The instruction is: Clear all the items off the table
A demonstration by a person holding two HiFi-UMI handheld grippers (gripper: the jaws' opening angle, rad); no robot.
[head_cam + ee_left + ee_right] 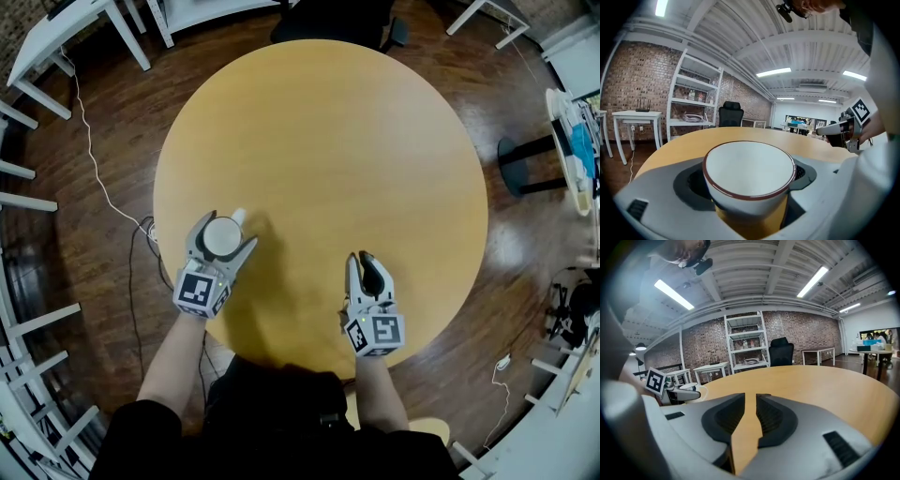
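Closest in, two forearms (176, 352) reach out of dark sleeves, each hand behind a gripper's marker cube (202, 292). On the left side, the left gripper (228, 232) has a grip. Its jaws stand wide and are clamped on a white cup (223, 236), one pad on either flank. The left gripper view looks straight into it: a white inside, a thin red-brown rim, the body wedged between the dark pads. The cup sits over the near-left part of the table (337, 141), not far from the edge. Whether its base touches the wood, I can't tell.

Over to the right, the right gripper (364, 261) is low over the near-right part of the top, well apart from the cup. Its jaws are drawn almost together. Only a thin slit is left, and bare wood shows through it. That gripper holds nothing.

Past both grippers is the rest of the round, pale wooden top, with a soft shadow near the cup.

Beyond the table's edge comes dark plank floor (103, 234), with a thin white cable (89, 141) trailing across it on the left. A black chair (337, 19) stands at the far side. A white desk (66, 33) sits off at the far left. The gripper views show white shelving (696, 98) farthest back, against a brick wall (637, 79).
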